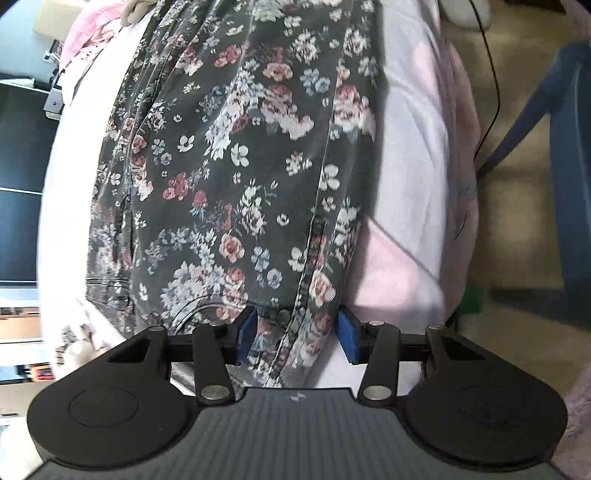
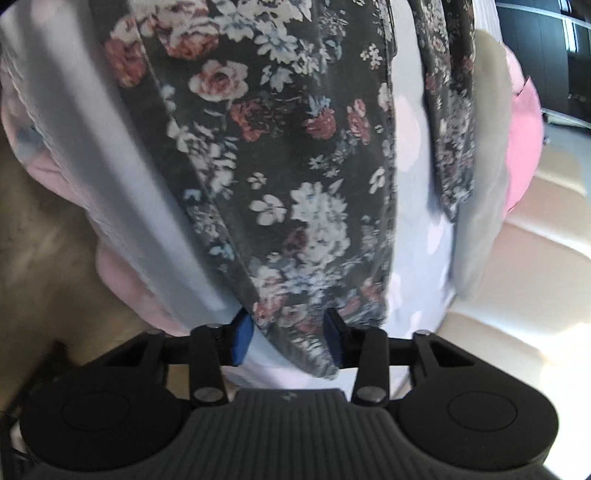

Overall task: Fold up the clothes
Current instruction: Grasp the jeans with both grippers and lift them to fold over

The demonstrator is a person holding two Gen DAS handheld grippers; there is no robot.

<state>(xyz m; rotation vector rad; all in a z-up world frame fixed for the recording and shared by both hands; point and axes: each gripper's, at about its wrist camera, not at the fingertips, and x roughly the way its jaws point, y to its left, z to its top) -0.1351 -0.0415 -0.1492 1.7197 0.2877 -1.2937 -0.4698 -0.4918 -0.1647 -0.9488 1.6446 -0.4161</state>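
- My left tool (image 1: 297, 338) sits at the near edge of a dark grey floral garment (image 1: 236, 155), its blue pads (image 1: 246, 334) spread apart with the cloth's edge, a seam and a small button running between them; I cannot tell whether the pads are actually pinching the fabric.
- From the left wrist view the floral garment lies stretched away from me over a pale white-and-pink sheet (image 1: 406, 147) that covers the surface below.
- A stitched hem shows on the garment's left side, and the cloth there bunches into long folds.
- Beyond the sheet's right edge I see a fuzzy pink blanket (image 1: 463, 155), then tan flooring with a thin black cable (image 1: 493, 74) and a blue chair (image 1: 565, 155).
- At the far left corner lies a heap of pink cloth (image 1: 86, 33).
- My right tool (image 2: 289, 341) is likewise parted, blue pads (image 2: 242, 341) standing either side of a narrow end of the same floral garment (image 2: 280, 155); the fabric passes between them without a clear squeeze.
- In the right wrist view the garment splits into a wide panel and a thin strip (image 2: 452, 122) farther right, with the pale sheet (image 2: 122, 177) showing between and beside them.
- A bright pink item (image 2: 524, 140) rests at the sheet's right edge, near cream cushions (image 2: 535, 258).
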